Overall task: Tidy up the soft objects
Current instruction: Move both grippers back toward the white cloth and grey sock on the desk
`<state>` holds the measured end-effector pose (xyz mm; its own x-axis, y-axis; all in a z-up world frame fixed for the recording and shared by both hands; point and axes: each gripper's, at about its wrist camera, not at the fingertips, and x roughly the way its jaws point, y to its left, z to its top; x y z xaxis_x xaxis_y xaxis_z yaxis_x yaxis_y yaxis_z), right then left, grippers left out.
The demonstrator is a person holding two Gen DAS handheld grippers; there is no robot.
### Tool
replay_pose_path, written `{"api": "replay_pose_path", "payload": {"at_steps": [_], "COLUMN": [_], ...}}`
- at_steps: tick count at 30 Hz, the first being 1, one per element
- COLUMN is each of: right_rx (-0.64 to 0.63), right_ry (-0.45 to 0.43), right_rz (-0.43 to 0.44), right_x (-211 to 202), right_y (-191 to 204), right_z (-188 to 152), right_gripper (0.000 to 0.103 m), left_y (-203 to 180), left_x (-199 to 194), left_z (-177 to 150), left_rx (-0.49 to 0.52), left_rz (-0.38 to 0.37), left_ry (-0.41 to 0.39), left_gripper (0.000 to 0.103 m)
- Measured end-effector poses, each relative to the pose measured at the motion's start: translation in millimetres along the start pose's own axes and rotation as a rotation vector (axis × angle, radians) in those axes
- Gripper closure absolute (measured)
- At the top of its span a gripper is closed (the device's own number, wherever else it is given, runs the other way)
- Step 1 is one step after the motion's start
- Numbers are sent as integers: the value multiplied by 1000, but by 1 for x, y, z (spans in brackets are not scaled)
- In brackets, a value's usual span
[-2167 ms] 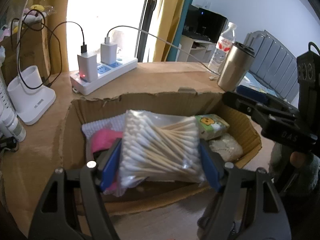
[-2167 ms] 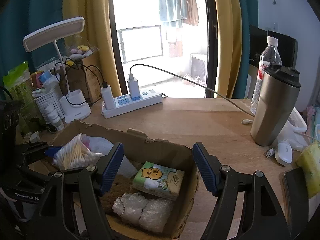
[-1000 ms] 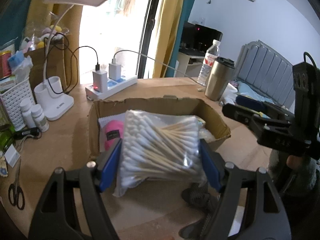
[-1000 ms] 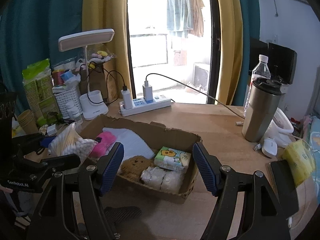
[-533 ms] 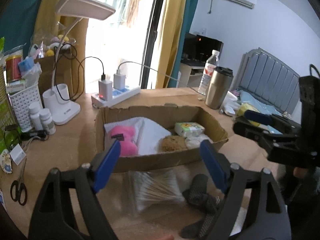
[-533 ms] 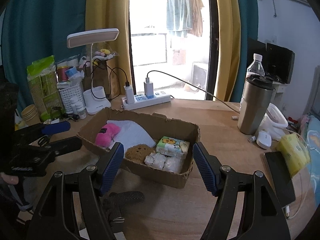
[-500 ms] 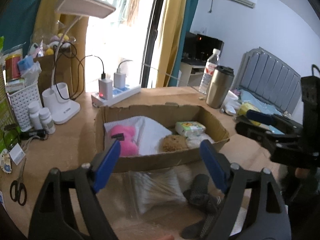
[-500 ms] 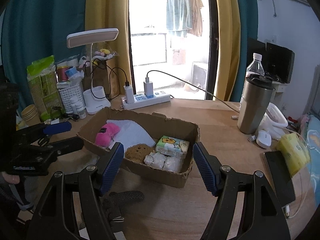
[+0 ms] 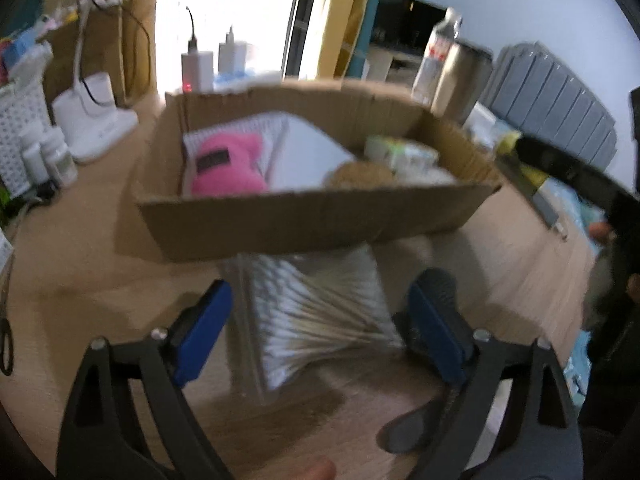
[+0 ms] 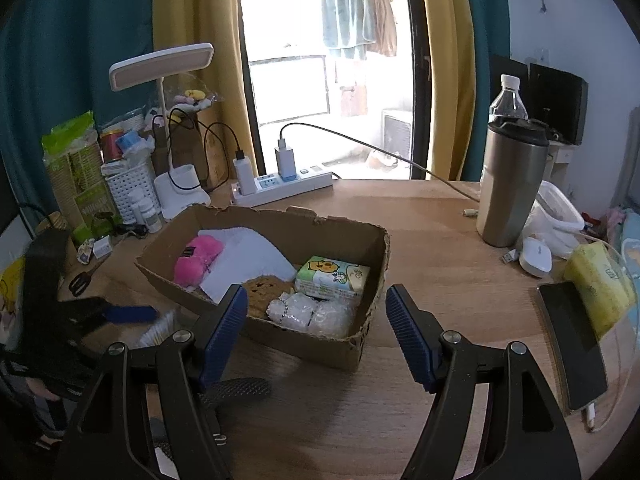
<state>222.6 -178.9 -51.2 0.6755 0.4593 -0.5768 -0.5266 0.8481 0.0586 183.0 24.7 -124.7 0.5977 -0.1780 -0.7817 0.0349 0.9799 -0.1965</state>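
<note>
The bag of cotton swabs (image 9: 320, 312) lies on the table before the cardboard box (image 9: 304, 224), between the wide-open left gripper (image 9: 320, 320); light, probably slippery plastic, best pinched across its middle.

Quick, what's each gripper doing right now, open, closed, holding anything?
Left gripper: open, holding nothing; the clear bag of cotton swabs lies on the table between its fingers.
Right gripper: open, empty.
</note>
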Motion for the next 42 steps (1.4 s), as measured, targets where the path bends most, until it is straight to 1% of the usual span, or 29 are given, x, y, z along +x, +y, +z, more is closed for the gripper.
{"api": "replay_pose_path", "payload": {"at_steps": [3, 5, 6, 9, 10, 12, 15, 18, 22, 25, 31, 33, 38, 40, 41, 42], "right_rx": [6, 14, 17, 26, 27, 29, 31, 29, 27, 29, 31, 38, 22, 15, 10, 7], "right_ry": [-2, -1, 0, -3, -5, -10, -17, -24, -41, -41, -17, -9, 11, 16, 19, 23], "right_rz": [2, -2, -4, -8, -8, -9, -8, -2, 12, 15, 9, 6, -11, -22, -28, -35], "right_x": [-1, -1, -1, -3, -3, -5, -6, -6, -9, -8, 3, 7, 11, 12, 12, 12], "right_y": [-4, -7, -9, -13, -14, -16, -18, -18, -21, -23, -27, -27, -19, -16, -14, -11], "right_z": [-2, -3, -4, -4, -4, -4, -2, 1, 4, 4, 6, 6, 9, 10, 10, 11], "right_gripper": [28, 28, 28, 28, 28, 28, 28, 28, 28, 28, 28, 28, 28, 28, 28, 28], "left_y": [-3, -3, -3, -6, -7, -13, -22, -25, -26, -26, -22, -17, -5, -1, 1, 3], "left_x": [12, 15, 14, 8, 5, -11, -31, -43, -50, -50, -45, -37, -9, -4, -5, -8], "left_z": [-2, -5, -6, -7, -6, -5, -1, 8, 19, 33, 51, 60, 74, 74, 73, 71], "left_rx": [6, 9, 10, 23, 29, 48, 74, 73, 62, 65, 71, 66, 61, 62, 57, 51], "left_rz": [19, 18, 14, -12, -14, -39, -38, -35, -13, 0, 15, 17, 50, 55, 59, 57], "left_ry": [46, 56, 49, 39, 31, -12, -68, -108, -153, -175, -217, -222, -164, -154, -162, -176], "left_gripper": [12, 15, 30, 33, 33, 33, 33, 33, 33, 33, 33, 32, 29, 26, 16, 11]}}
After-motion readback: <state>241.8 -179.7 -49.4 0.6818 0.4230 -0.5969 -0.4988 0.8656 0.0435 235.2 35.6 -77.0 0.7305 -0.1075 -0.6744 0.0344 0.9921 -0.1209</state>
